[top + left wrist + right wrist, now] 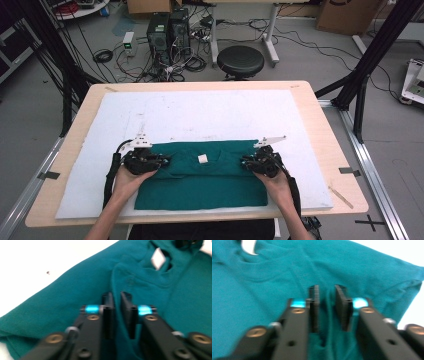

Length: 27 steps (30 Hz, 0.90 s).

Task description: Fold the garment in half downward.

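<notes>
A teal shirt (200, 182) lies folded on the white board, its collar and white label (202, 159) facing up. My left gripper (162, 161) sits at the shirt's left shoulder and my right gripper (246, 161) at its right shoulder, both pointing inward. In the left gripper view the jaws (117, 296) pinch a raised ridge of the shirt (62, 302), with the label (158, 258) farther off. The right gripper view shows the jaws (327, 290) closed on a fold of the shirt (274, 277) near the sleeve seam. The picture is blurred.
The white board (200, 110) covers most of the wooden table (312, 107), bare beyond the shirt. A black stool (240, 61), computer towers (167, 30) and cables stand on the floor behind the table. Black frame posts (365, 65) rise at the right.
</notes>
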### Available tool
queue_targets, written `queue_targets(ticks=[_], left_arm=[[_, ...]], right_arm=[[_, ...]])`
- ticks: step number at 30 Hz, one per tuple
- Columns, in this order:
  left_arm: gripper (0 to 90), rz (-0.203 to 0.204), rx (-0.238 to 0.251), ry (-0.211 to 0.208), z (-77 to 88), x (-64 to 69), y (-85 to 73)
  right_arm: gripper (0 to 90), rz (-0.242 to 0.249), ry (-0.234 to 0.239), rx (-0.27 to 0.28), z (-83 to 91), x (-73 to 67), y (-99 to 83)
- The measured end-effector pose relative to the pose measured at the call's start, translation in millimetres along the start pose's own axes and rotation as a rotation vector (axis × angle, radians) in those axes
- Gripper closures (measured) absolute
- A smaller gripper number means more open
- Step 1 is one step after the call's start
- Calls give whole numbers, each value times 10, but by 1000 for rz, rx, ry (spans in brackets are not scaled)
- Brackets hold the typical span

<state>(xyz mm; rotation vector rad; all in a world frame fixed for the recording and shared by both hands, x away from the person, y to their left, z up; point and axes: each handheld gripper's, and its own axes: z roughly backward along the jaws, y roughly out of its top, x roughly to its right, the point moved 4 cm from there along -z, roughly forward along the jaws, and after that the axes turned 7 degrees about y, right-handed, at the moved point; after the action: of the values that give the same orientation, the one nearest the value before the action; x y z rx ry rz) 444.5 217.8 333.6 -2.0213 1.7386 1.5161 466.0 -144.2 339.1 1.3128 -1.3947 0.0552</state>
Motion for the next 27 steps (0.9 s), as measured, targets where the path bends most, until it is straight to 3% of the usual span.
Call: queue_targets(ticks=[2, 6, 12, 13, 16, 20, 23, 26, 27], left_arm=[[874, 1, 7, -20, 71, 32, -24], [877, 0, 8, -72, 205, 121, -115], [875, -9, -39, -105, 249, 229, -300], [846, -7, -41, -100, 238, 229, -313], [647, 6, -30, -86, 218, 197, -278], [606, -12, -4, -106, 184, 234, -180], [659, -44, -33, -111, 111, 273, -176], [854, -68, -44, -137, 113, 306, -203], [875, -70, -37, -134, 135, 315, -207]], right_arm=[[883, 13, 22, 11, 42, -48, -32], [887, 18, 57, 16, 112, -140, -146], [884, 33, 100, -5, 230, -279, -333], [857, 38, 100, -11, 225, -285, -356], [703, 31, 101, -6, 212, -277, -367], [610, 46, 124, 33, 186, -280, -249], [628, 65, 146, -6, 82, -316, -204], [787, 93, 149, -44, -7, -359, -224], [842, 109, 146, -50, -12, -383, -235]])
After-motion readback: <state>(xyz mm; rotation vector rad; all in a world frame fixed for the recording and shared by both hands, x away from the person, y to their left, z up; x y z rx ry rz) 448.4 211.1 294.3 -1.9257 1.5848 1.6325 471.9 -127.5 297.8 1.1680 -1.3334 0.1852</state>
